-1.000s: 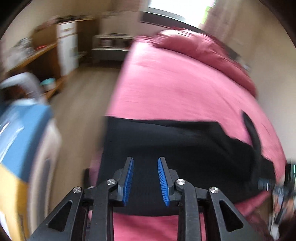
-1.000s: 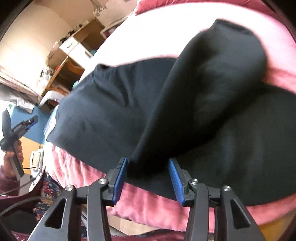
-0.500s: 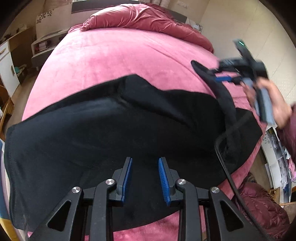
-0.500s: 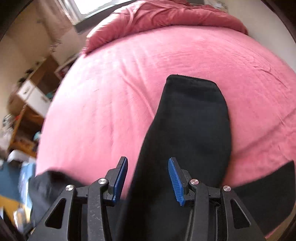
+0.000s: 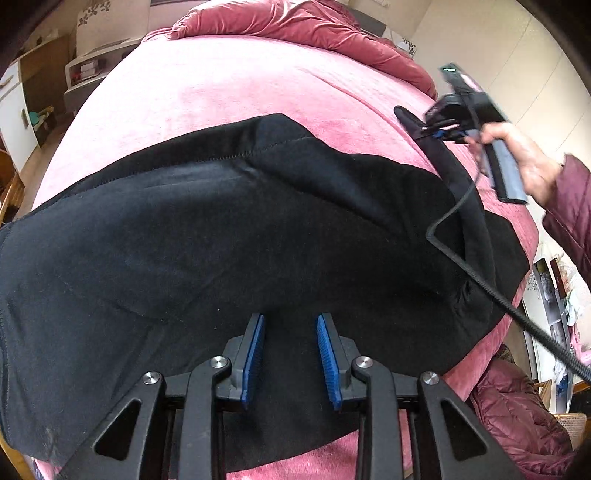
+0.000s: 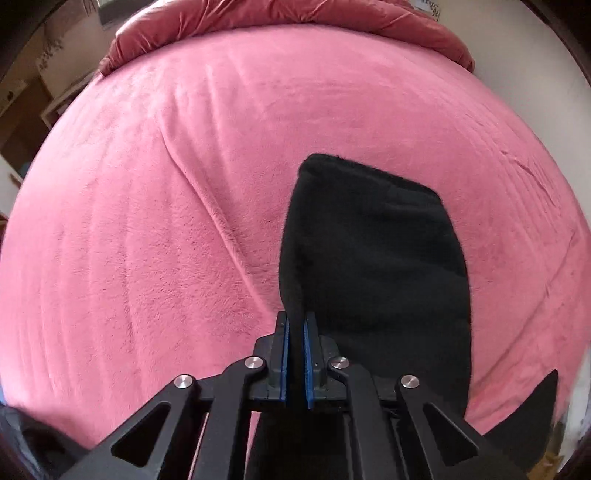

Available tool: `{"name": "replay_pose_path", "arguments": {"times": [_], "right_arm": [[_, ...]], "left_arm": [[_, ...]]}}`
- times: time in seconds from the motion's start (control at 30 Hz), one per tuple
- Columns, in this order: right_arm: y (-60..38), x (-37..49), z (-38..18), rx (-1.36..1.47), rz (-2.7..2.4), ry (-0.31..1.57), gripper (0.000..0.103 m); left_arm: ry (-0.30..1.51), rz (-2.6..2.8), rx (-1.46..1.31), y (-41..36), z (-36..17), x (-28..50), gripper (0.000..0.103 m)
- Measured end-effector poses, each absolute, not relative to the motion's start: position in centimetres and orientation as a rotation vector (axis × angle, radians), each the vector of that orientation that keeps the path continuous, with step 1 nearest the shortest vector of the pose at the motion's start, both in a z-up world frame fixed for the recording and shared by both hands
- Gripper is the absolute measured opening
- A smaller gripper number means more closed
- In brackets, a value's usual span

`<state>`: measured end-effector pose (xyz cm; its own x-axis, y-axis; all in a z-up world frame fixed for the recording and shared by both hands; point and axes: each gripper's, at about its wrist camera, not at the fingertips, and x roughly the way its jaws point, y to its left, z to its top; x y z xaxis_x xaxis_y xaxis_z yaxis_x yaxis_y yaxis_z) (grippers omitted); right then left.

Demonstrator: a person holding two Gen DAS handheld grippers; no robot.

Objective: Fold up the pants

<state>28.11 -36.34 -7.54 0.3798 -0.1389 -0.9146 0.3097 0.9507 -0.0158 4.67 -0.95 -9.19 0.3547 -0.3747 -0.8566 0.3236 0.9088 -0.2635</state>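
On the pink bed (image 5: pixel 229 96), in the left wrist view, the black pants (image 5: pixel 229 236) lie spread across the near part of the blanket, their stitched upper edge rising to a soft peak toward the middle of the bed and their lower edge reaching the bed's near side. The left tool (image 5: pixel 290 354) hangs above the near part of the cloth with its blue pads apart and nothing pinched between them; whether the tips touch the cloth cannot be told. At the right, a hand (image 5: pixel 524 162) in a maroon sleeve (image 5: pixel 572 206) holds the right tool (image 5: pixel 441 132), which grips a narrow strip of the pants lifted off the bed; a black cable (image 5: pixel 491 291) trails from it toward the lower right. A rumpled pink duvet (image 5: pixel 295 26) is heaped at the far end. In the right wrist view, the right tool's jaws have just been closing and now stand clamped on the edge of a black pant leg (image 6: pixel 376 258), which stretches forward from the pads over the blanket to a squared end lying flat on the bed.
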Motion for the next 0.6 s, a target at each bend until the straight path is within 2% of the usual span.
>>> {"name": "replay_pose_path", "arguments": {"times": [0.17,0.4,0.6], "right_arm": [[-40.4,23.1,-3.6,0.297,-0.270,0.999,0.006],[-47.4,10.9,0.9,0.581,-0.297,0.782,0.006],[-52.6,0.7,-1.4,0.734,-0.417,0.735,0.006]], "left_arm": [[1.112,-0.471,-0.041,-1.2,-8.9,4.7,0.031],[1.090,-0.521,0.004,-1.9,-8.0,3.9,0.031],[1.071,-0.588,0.081,-3.4,-7.2,2.8,0.031]]}}
